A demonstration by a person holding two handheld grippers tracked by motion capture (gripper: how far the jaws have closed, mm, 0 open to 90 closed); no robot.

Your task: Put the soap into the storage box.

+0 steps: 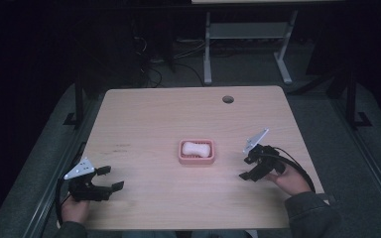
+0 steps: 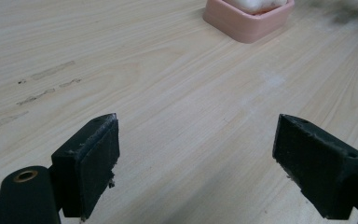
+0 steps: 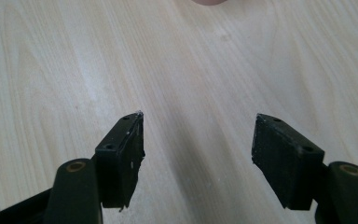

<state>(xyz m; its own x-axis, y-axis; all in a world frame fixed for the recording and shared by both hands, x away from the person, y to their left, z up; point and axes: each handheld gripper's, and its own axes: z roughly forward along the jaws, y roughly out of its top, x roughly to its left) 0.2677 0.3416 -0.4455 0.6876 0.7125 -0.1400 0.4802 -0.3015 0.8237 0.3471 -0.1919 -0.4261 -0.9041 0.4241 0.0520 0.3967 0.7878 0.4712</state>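
A pink rectangular dish (image 1: 196, 152) sits near the middle of the wooden table (image 1: 154, 114), with a white bar of soap (image 1: 196, 148) lying in it. My left gripper (image 1: 111, 178) rests at the table's front left, open, nothing between its jaws. In the left gripper view the left gripper (image 2: 196, 154) points toward the pink dish (image 2: 247, 21) at the top edge. My right gripper (image 1: 246, 167) is to the right of the dish, open and empty. The right gripper view has the right gripper (image 3: 198, 144) over bare wood, a sliver of the dish (image 3: 209, 2) at the top.
A round cable hole (image 1: 228, 99) lies near the table's far edge. Faint scuff marks (image 2: 46, 84) streak the wood left of the dish. Behind the table stands a white desk frame (image 1: 248, 44) on dark floor with cables.
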